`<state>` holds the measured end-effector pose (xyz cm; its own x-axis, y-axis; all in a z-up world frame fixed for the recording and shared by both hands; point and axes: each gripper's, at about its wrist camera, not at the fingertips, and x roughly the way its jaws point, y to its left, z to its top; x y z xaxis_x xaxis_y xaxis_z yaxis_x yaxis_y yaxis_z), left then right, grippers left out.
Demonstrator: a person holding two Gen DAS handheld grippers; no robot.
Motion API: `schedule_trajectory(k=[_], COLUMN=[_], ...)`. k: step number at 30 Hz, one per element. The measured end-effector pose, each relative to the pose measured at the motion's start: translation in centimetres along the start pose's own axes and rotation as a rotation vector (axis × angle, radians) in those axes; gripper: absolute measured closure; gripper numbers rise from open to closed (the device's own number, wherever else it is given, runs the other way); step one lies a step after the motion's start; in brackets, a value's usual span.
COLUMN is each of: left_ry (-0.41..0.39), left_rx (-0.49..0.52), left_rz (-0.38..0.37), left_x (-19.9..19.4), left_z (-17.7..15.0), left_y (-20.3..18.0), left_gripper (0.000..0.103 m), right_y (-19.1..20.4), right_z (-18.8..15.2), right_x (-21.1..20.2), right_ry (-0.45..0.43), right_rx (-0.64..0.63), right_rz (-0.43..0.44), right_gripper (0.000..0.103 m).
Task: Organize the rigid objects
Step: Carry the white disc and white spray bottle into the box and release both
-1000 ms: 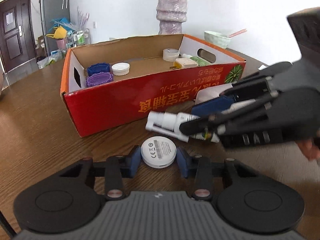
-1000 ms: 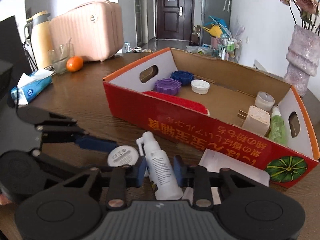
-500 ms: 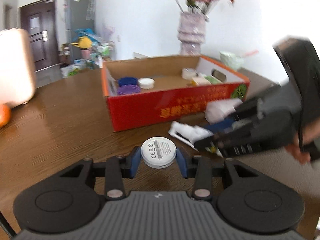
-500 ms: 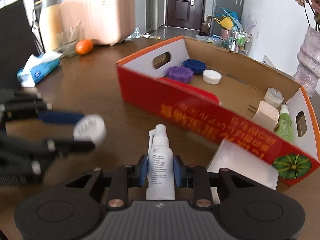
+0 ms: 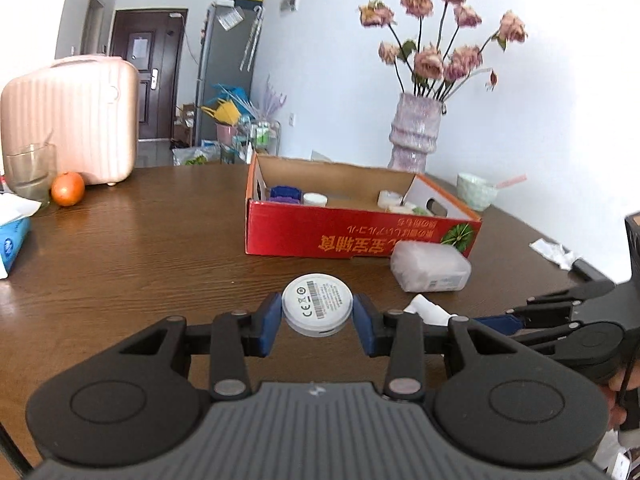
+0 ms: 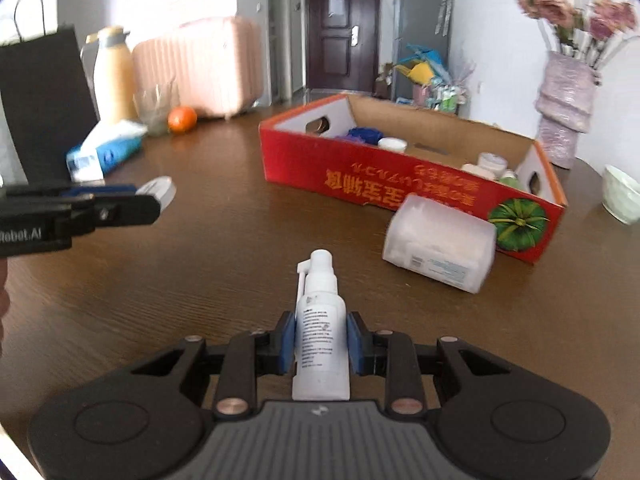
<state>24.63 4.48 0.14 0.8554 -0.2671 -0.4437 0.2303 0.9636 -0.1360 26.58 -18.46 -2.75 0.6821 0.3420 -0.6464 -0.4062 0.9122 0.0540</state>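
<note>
my left gripper (image 5: 318, 316) is closed down on a white round disc (image 5: 317, 304), label side up, the blue pads pressing its edge from both sides, low in the centre of the left wrist view. my right gripper (image 6: 320, 342) is clamped on a white spray bottle (image 6: 320, 332), nozzle pointing away from me, bottom centre of the right wrist view. both things are lifted off the wooden table (image 5: 140, 248), neither yet over the box.

the red cardboard box (image 5: 360, 236) sits in the middle of both views, just right of centre. it already holds a share of the work: a blue lid (image 5: 285, 191), a purple lid beside it and a white lid (image 5: 315, 199) at its left end; a small pale jar (image 5: 390, 197), a cream-coloured block and something green at its right end. the middle of its floor looks free.

outside it, a translucent plastic case (image 6: 438, 240) lies on the table touching the box's front wall near the right corner. i judge that still to be put away, after the two things i carry. so the job seems past halfway: two items in hand to drop in, one case left. the orange, tissue pack and glass at the far left look like no part of it, though i cannot be sure.
</note>
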Motion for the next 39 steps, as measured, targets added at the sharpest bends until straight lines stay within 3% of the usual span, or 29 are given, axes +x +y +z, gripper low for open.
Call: schedule_trajectory(k=[4,11,14,21,31,35,39], left_ry=[-0.016,-0.065,-0.098,-0.138,-0.137,-0.114,-0.093], left_rx=[0.003,0.041,0.074,0.129,0.150,0.136,0.155], left_rz=[0.014,0.036,-0.010,-0.052,-0.051,-0.100,-0.084], left_x=[-1.2,-3.3,-4.5,-5.4,-2.7,0.4,4.1], left_z=[-0.4,-0.1,0.3,1.5,3.7,6.8,9.9], left_y=[-0.9,-3.0,-4.2,-6.2,-6.2,-5.2,-4.9], left_gripper=[0.064,0.064,0.064,0.064,0.064,0.064,0.064], right_y=[-0.8,-1.8,-2.2,-2.1,-3.6,-5.2,-7.2], right_z=[-0.7,-1.0,-1.6,-2.8,-1.3,2.0,6.4], right_x=[-2.2,-8.3,-10.6,-13.0,-12.2,-10.2,-7.6], right_ry=[-0.050,-0.240,-0.315,-0.403,-0.430,-0.437,-0.428], right_rx=[0.056,0.132,0.182,0.233,0.248,0.238,0.240], right_rz=[-0.028,-0.094,-0.110,-0.158,-0.142,-0.118,-0.082], right_gripper=[0.077,0.077,0.077,0.077,0.077,0.076,0.076])
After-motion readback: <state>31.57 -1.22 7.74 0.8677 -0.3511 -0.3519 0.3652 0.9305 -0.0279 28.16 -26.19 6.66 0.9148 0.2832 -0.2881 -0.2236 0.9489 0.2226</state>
